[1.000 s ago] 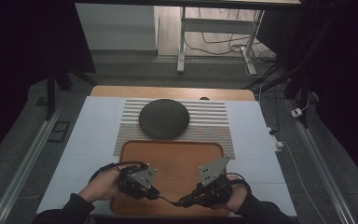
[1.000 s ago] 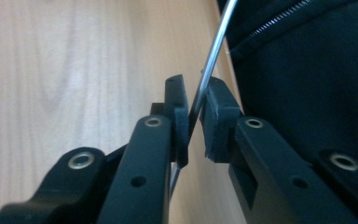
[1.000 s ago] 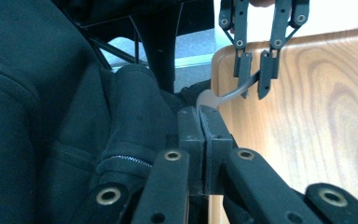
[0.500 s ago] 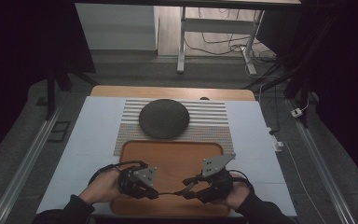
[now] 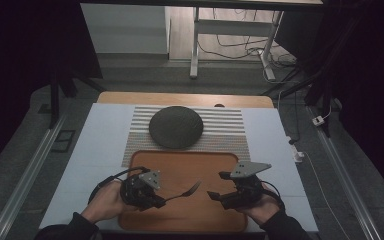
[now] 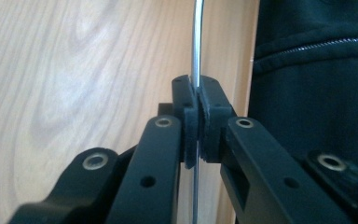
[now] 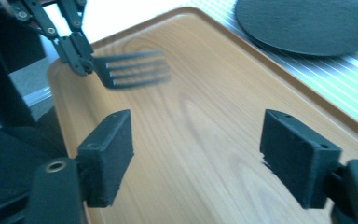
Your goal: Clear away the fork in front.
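A metal fork [image 5: 186,192] hangs just above the wooden tray [image 5: 190,160], its tines toward the right gripper. My left gripper [image 5: 160,201] is shut on its handle; in the left gripper view the thin handle [image 6: 196,46] runs up out of the closed gripper [image 6: 199,116]. My right gripper [image 5: 217,185] stands open a short way right of the tines, with nothing between its pads. The right gripper view shows the open gripper [image 7: 200,158] over the tray [image 7: 205,140], with the fork [image 7: 130,70] and the left gripper [image 7: 77,51] farther off.
A dark round plate [image 5: 176,126] lies on a striped mat [image 5: 230,127] beyond the tray, and it also appears at top right as the plate [image 7: 307,23]. A pale blue sheet [image 5: 97,145] covers the table. A dark jacket [image 6: 317,70] lies close behind the left gripper.
The right gripper has drawn away to the right from the fork and stands open. The fork has risen in the left gripper, tines tilted up.
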Available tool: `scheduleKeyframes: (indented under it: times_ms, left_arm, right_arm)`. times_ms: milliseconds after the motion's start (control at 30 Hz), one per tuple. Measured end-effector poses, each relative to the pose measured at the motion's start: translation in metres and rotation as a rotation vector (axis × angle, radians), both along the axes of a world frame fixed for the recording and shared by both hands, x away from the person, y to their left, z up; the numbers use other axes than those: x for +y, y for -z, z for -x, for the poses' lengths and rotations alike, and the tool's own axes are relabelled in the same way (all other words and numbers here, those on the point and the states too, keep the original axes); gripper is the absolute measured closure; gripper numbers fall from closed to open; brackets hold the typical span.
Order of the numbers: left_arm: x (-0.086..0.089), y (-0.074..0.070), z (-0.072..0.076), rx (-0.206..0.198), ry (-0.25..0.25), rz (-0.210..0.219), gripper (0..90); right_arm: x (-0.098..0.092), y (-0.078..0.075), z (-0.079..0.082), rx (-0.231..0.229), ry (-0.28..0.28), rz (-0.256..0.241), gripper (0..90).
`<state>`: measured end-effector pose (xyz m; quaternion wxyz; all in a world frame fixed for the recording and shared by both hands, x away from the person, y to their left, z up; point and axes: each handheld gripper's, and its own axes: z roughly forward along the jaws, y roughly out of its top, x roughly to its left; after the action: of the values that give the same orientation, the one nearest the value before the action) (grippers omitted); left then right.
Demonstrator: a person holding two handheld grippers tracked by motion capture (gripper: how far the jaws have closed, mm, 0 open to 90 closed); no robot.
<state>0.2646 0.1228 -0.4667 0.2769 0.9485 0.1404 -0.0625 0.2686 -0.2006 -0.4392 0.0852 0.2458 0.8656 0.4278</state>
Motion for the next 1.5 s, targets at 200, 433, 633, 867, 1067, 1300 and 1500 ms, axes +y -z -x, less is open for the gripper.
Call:
scheduleKeyframes:
  times_ms: [200, 433, 633, 867, 1067, 1300, 1500]
  left_arm:
    - [0.007, 0.005, -0.004, 0.037, -0.098, -0.033, 86.2]
    - [0.019, 0.006, -0.006, 0.059, -0.246, -0.026, 86.1]
    - [0.031, 0.006, -0.009, 0.086, -0.365, -0.014, 86.1]
    - [0.043, 0.013, -0.016, 0.144, -0.510, -0.014, 86.0]
    - [0.047, 0.021, -0.023, 0.185, -0.603, -0.046, 86.0]
    - [0.047, 0.033, -0.032, 0.220, -0.678, -0.093, 86.0]
    - [0.046, 0.039, -0.035, 0.220, -0.721, -0.144, 85.7]
  right_arm:
    - [-0.016, 0.001, 0.004, -0.005, 0.109, 0.017, 16.9]
    - [-0.031, 0.004, 0.014, 0.001, 0.188, 0.001, 9.5]
    - [-0.041, 0.005, 0.022, -0.002, 0.245, 0.010, 4.6]
    - [-0.053, 0.006, 0.027, 0.001, 0.296, -0.001, 0.3]
    - [-0.060, 0.005, 0.032, 0.004, 0.312, -0.011, 0.4]
    - [-0.064, 0.005, 0.033, 0.010, 0.319, -0.012, 0.4]
    - [-0.066, 0.005, 0.033, 0.011, 0.323, -0.015, 0.4]
